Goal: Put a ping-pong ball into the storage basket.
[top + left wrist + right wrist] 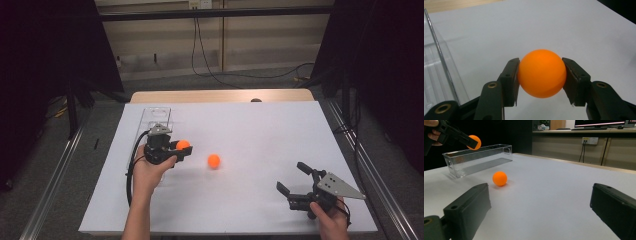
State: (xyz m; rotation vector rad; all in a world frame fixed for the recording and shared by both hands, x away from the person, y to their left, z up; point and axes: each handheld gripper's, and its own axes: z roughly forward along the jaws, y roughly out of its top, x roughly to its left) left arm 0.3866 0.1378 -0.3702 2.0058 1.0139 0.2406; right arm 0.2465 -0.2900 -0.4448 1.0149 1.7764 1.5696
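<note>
White table (260, 130): left tongs (184, 150) pinch an orange ball (183, 144); right tongs (294, 178) spread.

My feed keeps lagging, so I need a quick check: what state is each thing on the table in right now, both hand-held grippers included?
Left hand-held gripper: shut on held ball, lifted off the table.
Held ball: clamped between the jaws, beside the bin.
Loose ball: resting on the white table, untouched.
Bin: clear, open-topped, upright; looks empty.
Right hand-held gripper: open, holds nothing, low over the table.
</note>
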